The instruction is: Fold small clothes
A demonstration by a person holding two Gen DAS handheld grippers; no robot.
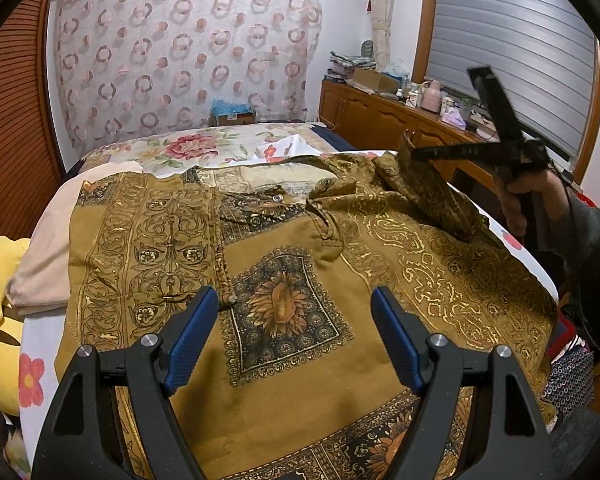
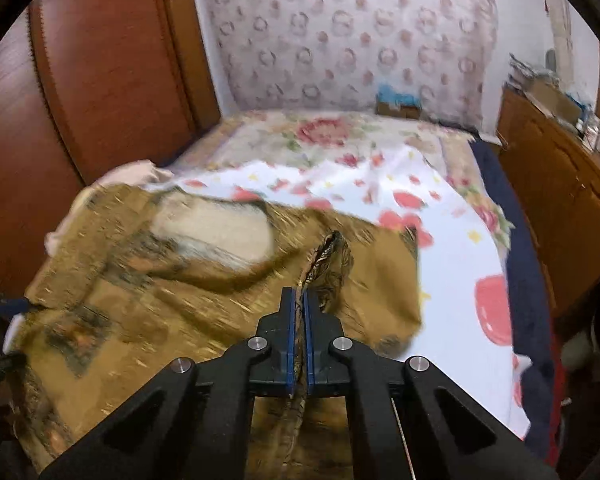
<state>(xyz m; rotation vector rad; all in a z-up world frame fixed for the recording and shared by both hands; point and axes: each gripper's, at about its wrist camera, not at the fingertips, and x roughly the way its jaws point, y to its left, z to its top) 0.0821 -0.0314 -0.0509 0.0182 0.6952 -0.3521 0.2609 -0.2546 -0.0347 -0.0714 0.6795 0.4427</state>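
A mustard-brown shirt (image 1: 284, 264) with gold scroll and sunflower prints lies spread, collar away from me, on the bed. My left gripper (image 1: 294, 300) hovers open just above the shirt's chest, nothing between its blue pads (image 1: 192, 336). At the shirt's far right, my right gripper (image 1: 410, 152) pinches the sleeve (image 1: 432, 192) and holds it lifted off the bed. In the right wrist view the right gripper (image 2: 299, 300) is shut on that sleeve edge (image 2: 324, 256), with cloth running between the pads, and the shirt (image 2: 160, 280) lies blurred below.
The bed has a white floral sheet (image 2: 452, 216). A folded beige cloth (image 1: 48, 248) and a yellow plush (image 1: 0, 280) lie at the left. A wooden wardrobe (image 2: 100, 80) stands left, and a cluttered wooden cabinet (image 1: 380, 112) runs along the right wall.
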